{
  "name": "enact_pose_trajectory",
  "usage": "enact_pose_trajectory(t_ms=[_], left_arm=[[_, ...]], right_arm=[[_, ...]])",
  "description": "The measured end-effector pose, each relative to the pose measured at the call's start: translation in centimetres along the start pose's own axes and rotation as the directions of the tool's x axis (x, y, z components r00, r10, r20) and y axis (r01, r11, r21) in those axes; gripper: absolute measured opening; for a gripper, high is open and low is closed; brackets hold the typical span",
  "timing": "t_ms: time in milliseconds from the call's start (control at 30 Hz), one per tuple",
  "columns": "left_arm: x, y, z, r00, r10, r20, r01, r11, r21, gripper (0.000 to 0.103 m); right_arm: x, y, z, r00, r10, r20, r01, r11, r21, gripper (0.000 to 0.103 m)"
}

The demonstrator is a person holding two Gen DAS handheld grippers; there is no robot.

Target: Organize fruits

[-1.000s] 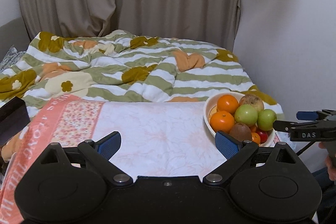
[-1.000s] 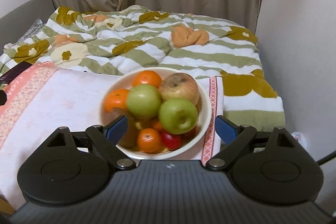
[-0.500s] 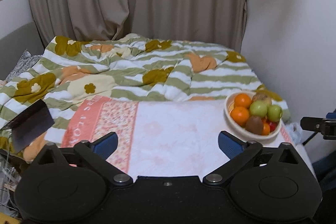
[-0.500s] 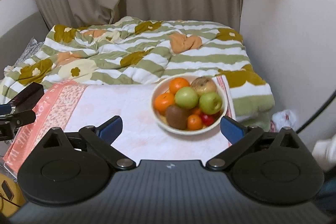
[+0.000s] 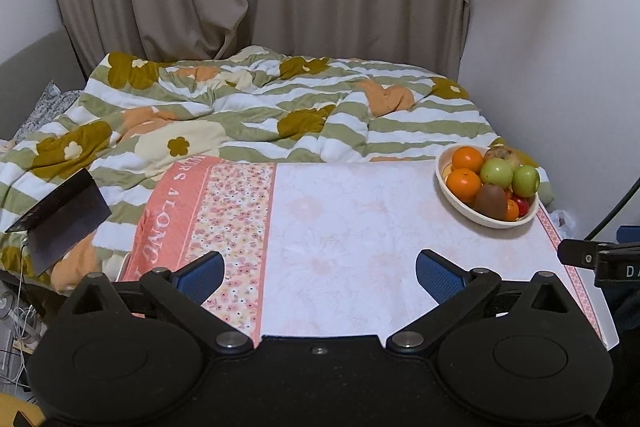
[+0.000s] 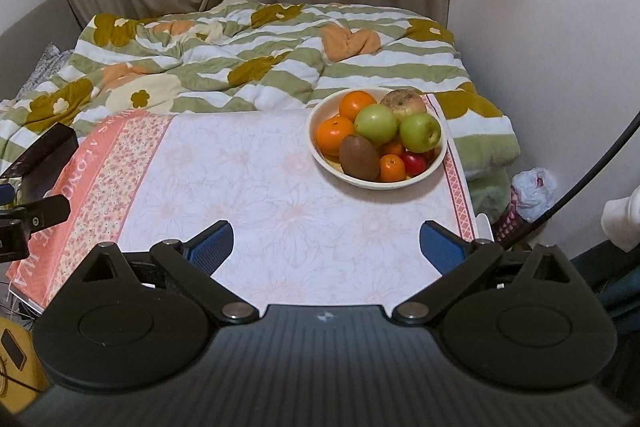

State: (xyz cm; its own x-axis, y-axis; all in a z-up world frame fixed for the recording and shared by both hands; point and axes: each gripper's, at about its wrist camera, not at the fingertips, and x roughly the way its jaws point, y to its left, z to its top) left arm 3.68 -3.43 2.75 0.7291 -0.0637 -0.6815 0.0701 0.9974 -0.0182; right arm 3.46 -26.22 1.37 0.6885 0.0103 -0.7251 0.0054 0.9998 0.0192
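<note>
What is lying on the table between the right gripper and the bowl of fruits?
Nothing. In the right wrist view, only bare pink floral tablecloth lies between the open right gripper and the bowl of fruit.

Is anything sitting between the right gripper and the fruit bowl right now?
Nothing visible. Between the right gripper, fingers open and empty, and the fruit bowl lies only bare tablecloth. The kiwi is the fruit nearest it.

"ALONG" on pink cloth (image 5: 168, 223)
</note>
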Motion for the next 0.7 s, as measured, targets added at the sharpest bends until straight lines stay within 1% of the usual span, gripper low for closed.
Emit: enact_pose_trajectory(t_ms=[700], left_arm=[[-0.55, 0.85, -0.05, 1.000, 0.010, 0.008, -0.010, 1.000, -0.001, 0.103]], right_arm=[[-0.22, 0.33, 0.01, 1.000, -0.007, 0.001, 0.007, 1.000, 0.015, 0.103]])
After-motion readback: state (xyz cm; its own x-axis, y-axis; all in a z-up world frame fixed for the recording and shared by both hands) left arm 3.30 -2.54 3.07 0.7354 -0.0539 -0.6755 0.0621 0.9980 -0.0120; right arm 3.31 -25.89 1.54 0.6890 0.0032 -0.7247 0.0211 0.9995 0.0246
